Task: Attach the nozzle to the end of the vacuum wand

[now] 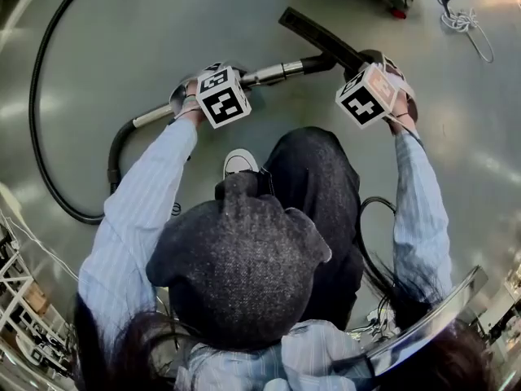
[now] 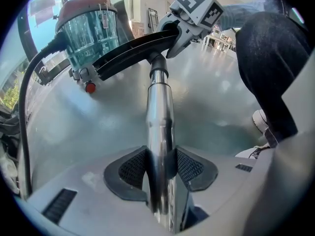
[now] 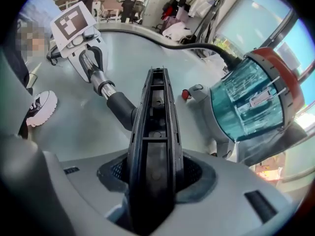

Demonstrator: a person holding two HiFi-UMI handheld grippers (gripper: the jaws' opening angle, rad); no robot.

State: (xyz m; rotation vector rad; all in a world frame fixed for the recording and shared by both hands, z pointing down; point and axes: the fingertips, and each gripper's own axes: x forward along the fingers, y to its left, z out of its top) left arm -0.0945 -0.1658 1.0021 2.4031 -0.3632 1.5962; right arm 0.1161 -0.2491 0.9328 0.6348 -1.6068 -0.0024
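The silver vacuum wand (image 2: 160, 127) runs straight up between the left gripper's jaws, and my left gripper (image 2: 160, 173) is shut on it. The long black floor nozzle (image 3: 155, 132) lies between the right gripper's jaws, with my right gripper (image 3: 155, 181) shut on it. The nozzle's round neck (image 3: 120, 109) meets the wand's (image 3: 101, 85) end. In the head view the left gripper (image 1: 213, 88) holds the wand (image 1: 277, 73) in front of the person's knees. There the right gripper (image 1: 376, 76) holds the nozzle (image 1: 321, 35), which slants up to the left.
The vacuum's teal canister (image 3: 251, 97) with its red top stands on the grey floor beyond the nozzle. Its black hose (image 1: 41, 96) loops wide round the left side. The person's dark trouser leg (image 1: 313, 177) and white shoe (image 1: 239, 163) are just below the wand. A white cord (image 1: 464, 23) lies far right.
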